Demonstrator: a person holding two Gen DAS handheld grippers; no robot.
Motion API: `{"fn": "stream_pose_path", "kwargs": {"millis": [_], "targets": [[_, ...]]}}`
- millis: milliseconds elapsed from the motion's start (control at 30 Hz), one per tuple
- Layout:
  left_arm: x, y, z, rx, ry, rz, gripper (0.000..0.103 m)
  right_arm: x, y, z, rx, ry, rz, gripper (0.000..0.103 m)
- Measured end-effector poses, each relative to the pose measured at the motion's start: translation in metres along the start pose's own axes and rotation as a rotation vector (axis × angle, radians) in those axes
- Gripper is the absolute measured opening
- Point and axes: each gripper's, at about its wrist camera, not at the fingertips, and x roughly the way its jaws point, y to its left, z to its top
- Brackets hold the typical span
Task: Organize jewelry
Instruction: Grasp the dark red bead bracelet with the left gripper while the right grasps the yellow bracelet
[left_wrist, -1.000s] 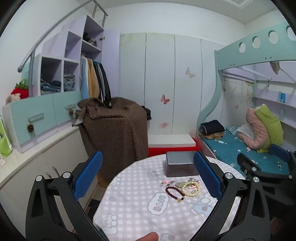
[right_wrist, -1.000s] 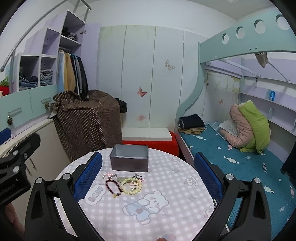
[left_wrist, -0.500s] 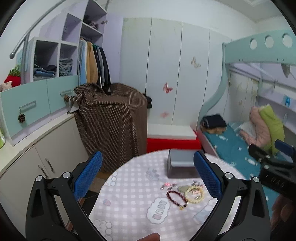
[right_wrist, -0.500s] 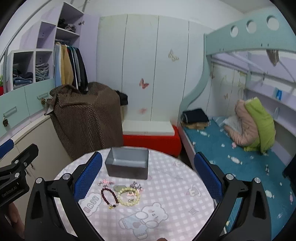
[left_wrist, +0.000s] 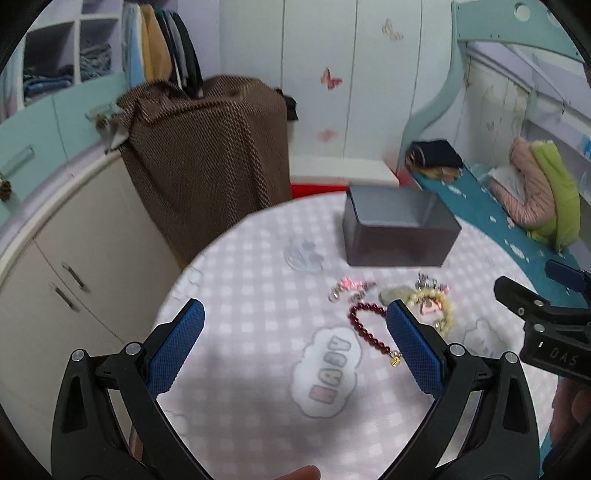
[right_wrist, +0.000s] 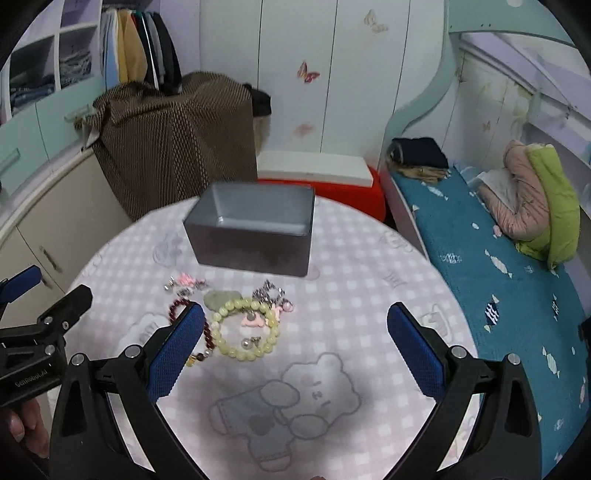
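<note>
Both grippers hover over a round bench with a checked cartoon cloth, jaws spread wide on each, nothing held: left gripper is aimed at bare cloth left of the jewelry, right gripper sits just over the pile. The jewelry lies in a loose cluster in front of an open grey box, near it but not touching. Pieces: a dark red bead bracelet with a small gold charm at one end, a pale yellow bead bracelet with small charms lying inside its ring, a greenish stone pendant, a pink-and-silver trinket, and a silver charm cluster. All look light and limp; the bead strands will likely sag and swing when lifted and the round beads may roll out of a shallow pinch, so pinching across the strand with both pads on one or two beads seems safest. The small charms are low and flat, hard to get under, probably needing a tip-down pinch. The red bracelet touches or overlaps the yellow one, so lifting one may drag the other. The right gripper's left finger covers part of the red bracelet; in the left view a finger hides part of the yellow one. Motion blur smears the small charms, so their exact type is unclear. Box floor is mostly out of sight.
</note>
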Motion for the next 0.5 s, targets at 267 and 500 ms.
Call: {"fn": "stream_pose_path", "kwargs": {"millis": [267, 500], "targets": [[0.056, -0.018, -0.013, 0.016, 0.129, -0.017, 0.098, 0.031, -0.011, -0.005, 0.002, 0.082, -0.004, 0.096], [0.086, -0.025, -0.015, 0.01, 0.201, -0.033, 0.098, 0.052, -0.015, -0.008, -0.001, 0.12, 0.003, 0.096]]}}
